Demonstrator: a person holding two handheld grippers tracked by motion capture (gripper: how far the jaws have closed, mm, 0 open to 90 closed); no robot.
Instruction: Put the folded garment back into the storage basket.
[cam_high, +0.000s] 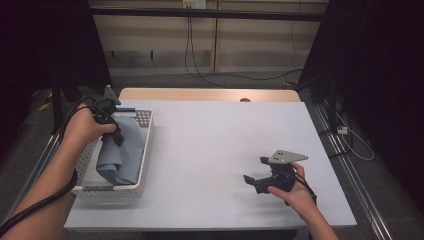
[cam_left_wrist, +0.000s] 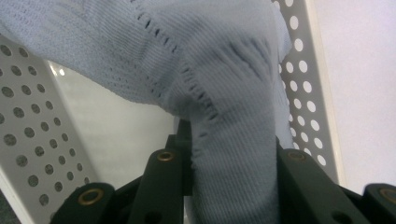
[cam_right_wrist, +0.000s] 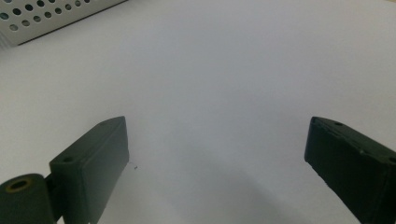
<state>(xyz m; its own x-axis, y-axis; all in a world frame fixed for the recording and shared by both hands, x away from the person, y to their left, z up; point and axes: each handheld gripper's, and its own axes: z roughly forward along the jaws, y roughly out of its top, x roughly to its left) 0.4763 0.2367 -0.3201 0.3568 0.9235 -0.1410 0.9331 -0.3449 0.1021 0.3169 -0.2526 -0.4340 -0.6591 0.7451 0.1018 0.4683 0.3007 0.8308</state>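
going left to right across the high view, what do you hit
left gripper, holding the blue cloth over the white basket → bare table → right gripper, open

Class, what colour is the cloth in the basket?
Light blue, a ribbed knit cloth; the left gripper view shows it best.

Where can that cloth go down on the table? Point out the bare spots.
The widest bare patch of the table lies between the basket and the right tongs. The far strip towards the wooden edge is bare too. The basket is crowded: the blue cloth, pinched by the left tongs, fills most of it.
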